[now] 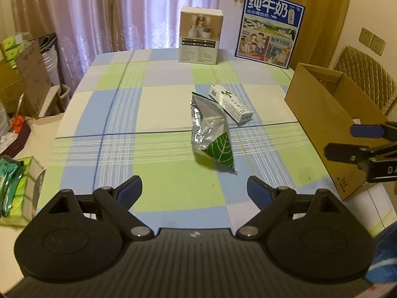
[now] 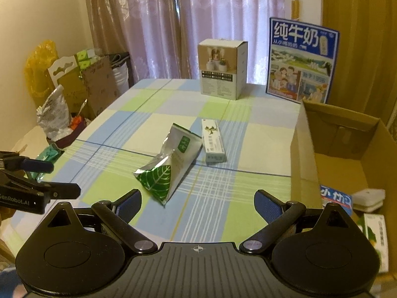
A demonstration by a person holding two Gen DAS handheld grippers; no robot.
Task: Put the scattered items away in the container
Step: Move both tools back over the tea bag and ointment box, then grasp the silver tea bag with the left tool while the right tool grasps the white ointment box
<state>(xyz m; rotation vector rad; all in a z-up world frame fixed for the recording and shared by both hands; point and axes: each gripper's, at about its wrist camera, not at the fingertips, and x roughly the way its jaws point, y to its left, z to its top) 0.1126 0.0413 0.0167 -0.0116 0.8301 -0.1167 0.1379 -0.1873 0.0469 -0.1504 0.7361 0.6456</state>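
Observation:
A silver pouch [image 1: 209, 134] [image 2: 171, 164] with a green leaf print lies in the middle of the checked tablecloth. A small white carton [image 1: 230, 104] [image 2: 213, 140] lies just behind it. An open cardboard box [image 1: 330, 124] [image 2: 307, 154] stands at the table's right side, with a few packets on its floor. My left gripper [image 1: 194, 192] hovers open and empty short of the pouch. My right gripper [image 2: 197, 204] is also open and empty, near the pouch and beside the box. Each gripper shows at the edge of the other's view [image 1: 342, 141] [image 2: 62, 176].
A white product box [image 1: 200, 37] [image 2: 222, 70] and a blue milk poster box [image 1: 269, 28] [image 2: 301, 60] stand at the table's far edge. Tissue packs [image 1: 17, 186], bags and cartons crowd the left side off the table. A padded chair [image 1: 367, 74] is behind the cardboard box.

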